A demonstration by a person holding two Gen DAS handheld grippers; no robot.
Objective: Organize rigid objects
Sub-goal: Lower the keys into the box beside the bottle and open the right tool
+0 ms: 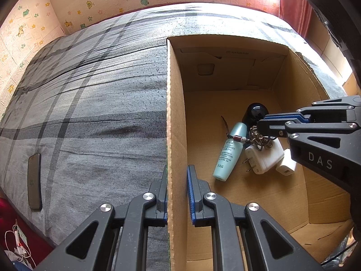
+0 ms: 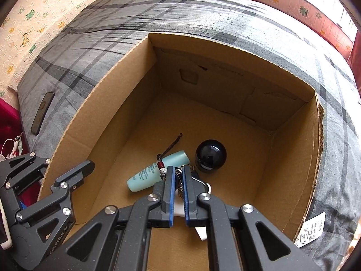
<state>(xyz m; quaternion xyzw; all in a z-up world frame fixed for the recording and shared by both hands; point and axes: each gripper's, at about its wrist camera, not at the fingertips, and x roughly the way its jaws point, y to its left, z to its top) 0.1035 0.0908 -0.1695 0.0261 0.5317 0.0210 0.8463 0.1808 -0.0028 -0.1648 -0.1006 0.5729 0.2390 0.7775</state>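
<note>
The left gripper (image 1: 177,194) points steeply down, clamped on the cardboard box's (image 1: 173,113) side wall. Inside the box, the right gripper (image 2: 177,174) tilts down, pinching a metal keychain (image 1: 259,139) just above a white charger (image 1: 264,158), beside a teal bottle (image 1: 229,151) and black ball (image 2: 210,155). The far half of the box floor lies bare.

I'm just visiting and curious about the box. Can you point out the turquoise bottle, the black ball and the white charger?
turquoise bottle (image 1: 229,152): left wrist view, middle of its printed body.
black ball (image 2: 210,155): right wrist view, centre of its glossy top.
white charger (image 1: 264,159): left wrist view, its flat white face.
</note>
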